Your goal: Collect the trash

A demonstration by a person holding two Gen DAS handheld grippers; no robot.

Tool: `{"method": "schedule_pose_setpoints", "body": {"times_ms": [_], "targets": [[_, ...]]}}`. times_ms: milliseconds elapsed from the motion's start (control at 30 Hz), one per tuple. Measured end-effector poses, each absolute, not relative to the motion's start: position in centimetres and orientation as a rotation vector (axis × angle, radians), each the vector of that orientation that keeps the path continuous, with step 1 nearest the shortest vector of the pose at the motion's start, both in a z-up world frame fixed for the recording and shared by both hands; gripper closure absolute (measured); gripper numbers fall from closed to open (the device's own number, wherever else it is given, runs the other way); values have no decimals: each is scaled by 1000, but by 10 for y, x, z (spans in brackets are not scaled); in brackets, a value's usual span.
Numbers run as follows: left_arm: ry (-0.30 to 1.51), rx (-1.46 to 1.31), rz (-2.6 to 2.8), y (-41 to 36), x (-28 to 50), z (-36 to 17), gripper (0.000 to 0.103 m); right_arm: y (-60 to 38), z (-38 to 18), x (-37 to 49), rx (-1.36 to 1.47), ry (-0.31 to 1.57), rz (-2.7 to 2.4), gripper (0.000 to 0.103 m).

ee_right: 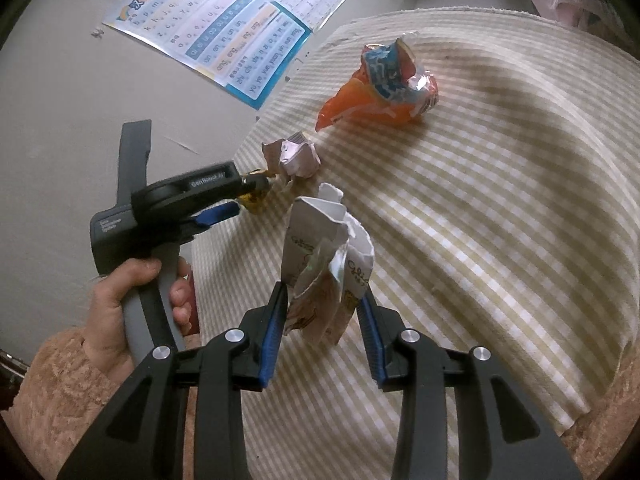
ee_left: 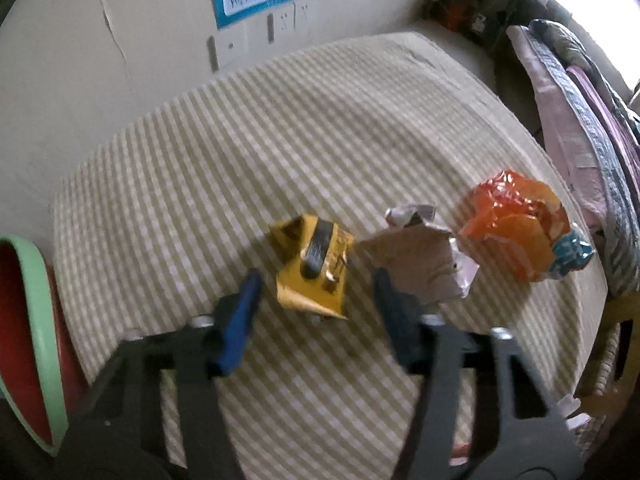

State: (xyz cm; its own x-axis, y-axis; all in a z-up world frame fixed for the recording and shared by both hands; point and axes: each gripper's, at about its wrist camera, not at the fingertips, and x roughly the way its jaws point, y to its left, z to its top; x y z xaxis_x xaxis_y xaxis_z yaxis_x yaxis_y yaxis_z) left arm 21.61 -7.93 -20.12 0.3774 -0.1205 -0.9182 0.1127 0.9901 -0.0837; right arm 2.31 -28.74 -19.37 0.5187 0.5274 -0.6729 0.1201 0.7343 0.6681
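A crumpled yellow wrapper lies on the checked tablecloth. My left gripper hangs over it, open, one blue finger on each side and neither touching it. From the right wrist view the left gripper comes in from the left, with the yellow wrapper at its tip. My right gripper is shut on a crumpled white paper wrapper and holds it above the cloth. A pinkish-white crumpled wrapper and an orange snack bag lie farther along the cloth.
A red bin with a green rim stands at the table's left edge. The wall behind carries a letter poster. Folded clothes hang past the table's right side. A hand in a pink sleeve holds the left gripper's handle.
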Motion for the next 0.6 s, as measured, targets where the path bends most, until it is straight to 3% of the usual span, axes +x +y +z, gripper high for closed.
{"method": "schedule_pose_setpoints", "body": {"times_ms": [33, 100, 367, 400, 433, 500, 600], "targets": [[1181, -3, -153, -79, 215, -202, 70, -288, -194, 23, 734, 1016, 273, 68], [1189, -4, -167, -76, 209, -202, 77, -287, -195, 23, 738, 1016, 274, 68], [1107, 29, -225, -63, 145, -184, 75, -285, -200, 26, 747, 1025, 279, 66], [1091, 37, -215, -62, 138, -183, 63, -285, -200, 26, 747, 1027, 277, 65], [1074, 42, -203, -60, 133, -182, 41, -284, -201, 27, 748, 1028, 276, 65], [1009, 51, -150, -57, 122, -178, 19, -284, -202, 27, 751, 1030, 271, 63], [932, 60, -116, -54, 111, -175, 7, -285, -203, 27, 756, 1026, 264, 62]]}}
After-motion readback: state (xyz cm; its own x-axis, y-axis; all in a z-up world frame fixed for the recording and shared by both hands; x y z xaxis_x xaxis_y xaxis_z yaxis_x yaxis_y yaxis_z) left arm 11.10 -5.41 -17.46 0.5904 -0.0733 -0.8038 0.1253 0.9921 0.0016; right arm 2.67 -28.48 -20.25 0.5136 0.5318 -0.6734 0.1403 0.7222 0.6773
